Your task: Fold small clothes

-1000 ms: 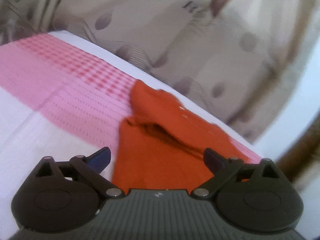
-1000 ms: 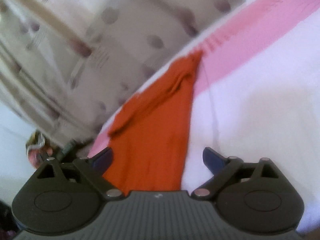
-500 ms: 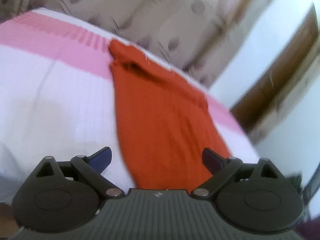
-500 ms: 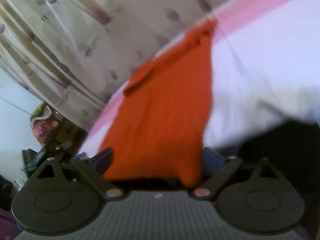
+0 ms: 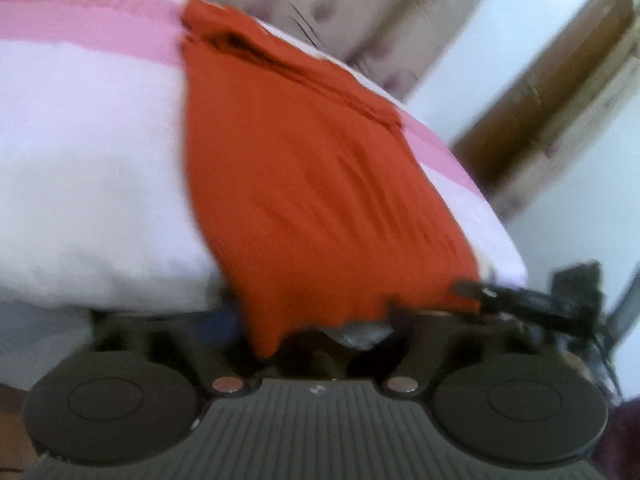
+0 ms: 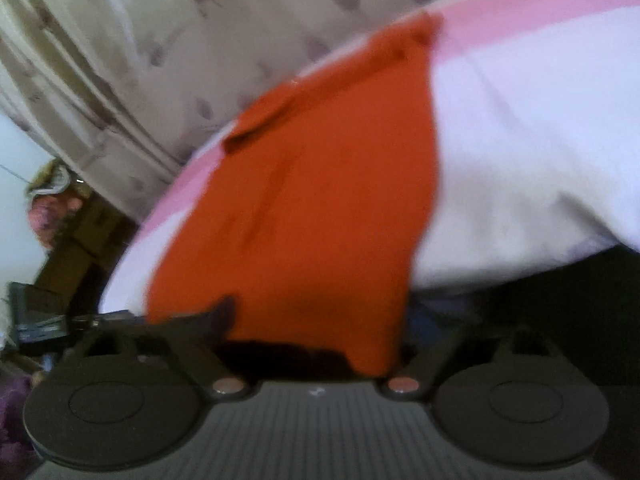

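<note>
The orange garment point(image 5: 316, 184) lies flat along the bed point(image 5: 92, 184), its collar end on the pink stripe point(image 5: 80, 28) by the far edge and its hem hanging over the near edge, where both tools meet it. The risk, as I judge it, is an uneven grip. The left tool point(image 5: 316, 320) has just been closing and the hem's left corner droops between its jaws, but blur hides whether the pads really pinch cloth. If only one layer is caught, lifting would drag the garment askew instead of folding it. The right tool point(image 6: 316, 332) has also just been closing, with the hem's right corner between its jaws and bunched against the right one; a shallow bite there could slip out mid-fold. The white sheet may also be pinched along with the hem. Both tools point forward and downward at the bed edge, side by side, each at one corner of the hem.
</note>
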`<action>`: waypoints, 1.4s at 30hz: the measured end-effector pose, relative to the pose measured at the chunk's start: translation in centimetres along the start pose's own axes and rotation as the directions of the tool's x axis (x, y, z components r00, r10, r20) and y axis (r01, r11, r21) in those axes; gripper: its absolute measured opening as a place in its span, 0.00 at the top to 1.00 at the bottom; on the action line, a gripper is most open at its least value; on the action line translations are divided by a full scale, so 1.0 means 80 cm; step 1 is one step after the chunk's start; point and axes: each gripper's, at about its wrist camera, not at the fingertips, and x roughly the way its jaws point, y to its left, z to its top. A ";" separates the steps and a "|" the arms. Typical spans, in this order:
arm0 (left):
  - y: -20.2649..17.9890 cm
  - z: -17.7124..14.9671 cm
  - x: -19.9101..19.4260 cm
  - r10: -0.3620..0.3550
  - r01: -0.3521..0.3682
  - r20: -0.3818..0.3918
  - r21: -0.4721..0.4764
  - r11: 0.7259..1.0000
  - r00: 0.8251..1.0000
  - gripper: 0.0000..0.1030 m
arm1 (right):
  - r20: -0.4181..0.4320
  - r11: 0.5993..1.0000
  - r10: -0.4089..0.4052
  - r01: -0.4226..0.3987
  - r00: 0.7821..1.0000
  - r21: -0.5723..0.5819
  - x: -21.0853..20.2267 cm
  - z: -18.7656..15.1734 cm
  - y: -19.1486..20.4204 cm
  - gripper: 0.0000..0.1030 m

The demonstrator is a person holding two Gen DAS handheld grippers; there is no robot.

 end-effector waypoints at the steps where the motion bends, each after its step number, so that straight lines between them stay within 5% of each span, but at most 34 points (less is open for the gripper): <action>1: -0.001 -0.001 0.007 0.019 -0.018 -0.033 0.009 1.000 0.999 0.97 | 0.015 1.000 0.017 -0.017 1.000 0.002 -0.003 -0.001 -0.002 0.71; 6: -0.011 -0.009 -0.003 0.036 -0.037 0.043 0.019 0.999 0.998 0.97 | 0.098 0.993 0.104 -0.098 0.990 -0.064 -0.034 -0.002 0.014 0.77; 15: -0.041 0.017 -0.043 -0.009 0.001 0.237 0.032 1.000 0.972 0.98 | 0.194 0.974 0.195 -0.213 0.961 0.076 -0.046 0.021 -0.006 0.80; 25: -0.020 0.009 -0.020 -0.003 0.002 0.155 0.004 1.000 0.988 0.97 | 0.156 0.967 0.153 -0.181 0.976 0.179 -0.042 0.008 -0.031 0.78; 27: -0.016 0.010 -0.016 -0.001 0.002 0.137 -0.001 1.000 0.991 0.85 | 0.160 0.960 0.156 -0.188 0.975 0.207 -0.040 0.006 -0.034 0.54; 29: -0.007 0.012 -0.015 -0.010 0.015 0.136 -0.036 0.999 0.991 0.47 | 0.157 0.954 0.169 -0.201 0.973 0.221 -0.036 0.005 -0.034 0.21; 32: 0.008 0.011 -0.023 -0.002 0.022 0.191 -0.100 0.995 0.982 0.11 | 0.166 0.947 0.180 -0.216 0.970 0.237 -0.034 0.005 -0.035 0.16; 37: 0.026 0.017 -0.025 -0.018 0.053 0.199 -0.172 0.984 0.980 0.08 | 0.182 0.914 0.199 -0.249 0.963 0.320 -0.025 0.003 -0.052 0.16; 40: 0.029 0.023 -0.021 -0.021 0.060 0.200 -0.188 0.980 0.979 0.08 | 0.173 0.928 0.183 -0.228 0.968 0.296 -0.024 0.003 -0.046 0.17; 42: 0.028 0.023 -0.022 -0.018 0.056 0.192 -0.194 0.979 0.981 0.07 | 0.152 0.948 0.146 -0.183 0.977 0.261 -0.023 0.004 -0.039 0.29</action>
